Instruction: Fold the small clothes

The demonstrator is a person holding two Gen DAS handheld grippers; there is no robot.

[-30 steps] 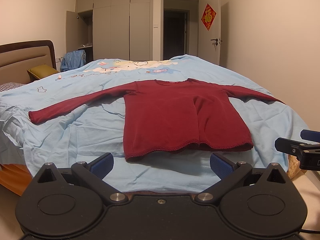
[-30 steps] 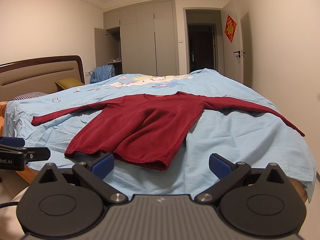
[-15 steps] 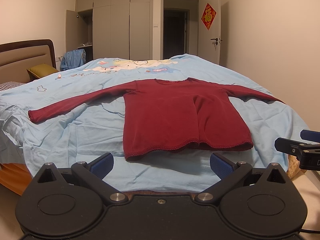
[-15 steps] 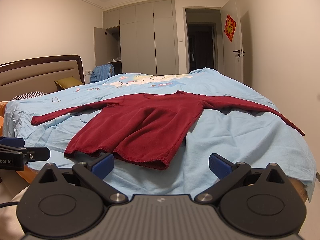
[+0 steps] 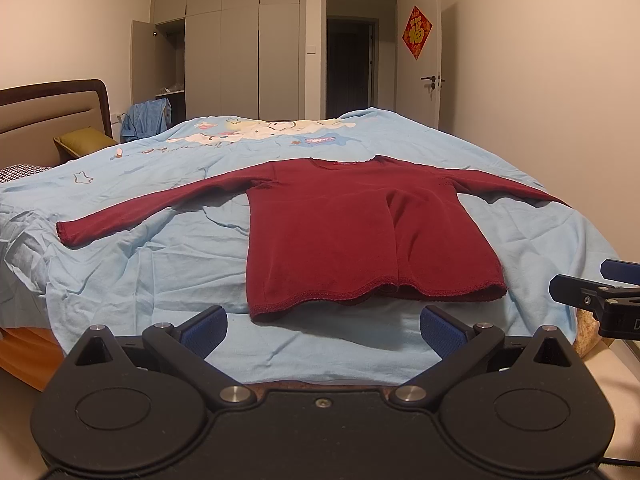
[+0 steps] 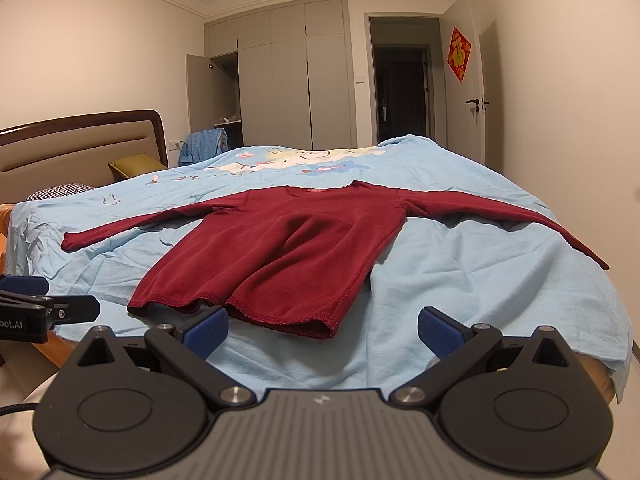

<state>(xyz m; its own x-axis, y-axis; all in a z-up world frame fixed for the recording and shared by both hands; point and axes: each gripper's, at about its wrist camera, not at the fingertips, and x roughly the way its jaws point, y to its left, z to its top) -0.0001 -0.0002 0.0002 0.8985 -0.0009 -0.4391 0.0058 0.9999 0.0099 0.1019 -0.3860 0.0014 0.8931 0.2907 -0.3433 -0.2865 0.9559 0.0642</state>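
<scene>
- Left wrist view: left gripper (image 5: pixel 323 325) spread wide, blue pads apart, pinching nothing, hanging just short of the bed edge.
- Dark red long-sleeve top (image 5: pixel 360 232) dead ahead at 12 o'clock, laid flat on the light blue bedsheet (image 5: pixel 140 264), hem nearest, both sleeves stretched out toward 9 and 3 o'clock.
- Right gripper (image 5: pixel 600 296) poking in at 3 o'clock, only partly in frame here.
- Right wrist view: right gripper (image 6: pixel 322 325) also wide open, nothing between the pads, same standoff from the mattress.
- Top sitting around 11 o'clock, hem corner closest, far sleeve running off toward 3 o'clock near the sheet's edge.
- Progress-wise, looks like zero folds so far: spread out and ready, sleeves and body all left to fold.
- Sheet pretty wrinkled, so probably some drag when sliding fabric.
- Room: headboard (image 6: pixel 80 144) at 9 o'clock, wardrobe (image 6: pixel 288 80) with one door ajar at 12, dark doorway (image 6: pixel 402 96) and red door ornament (image 6: pixel 459 55) toward 1 o'clock.
</scene>
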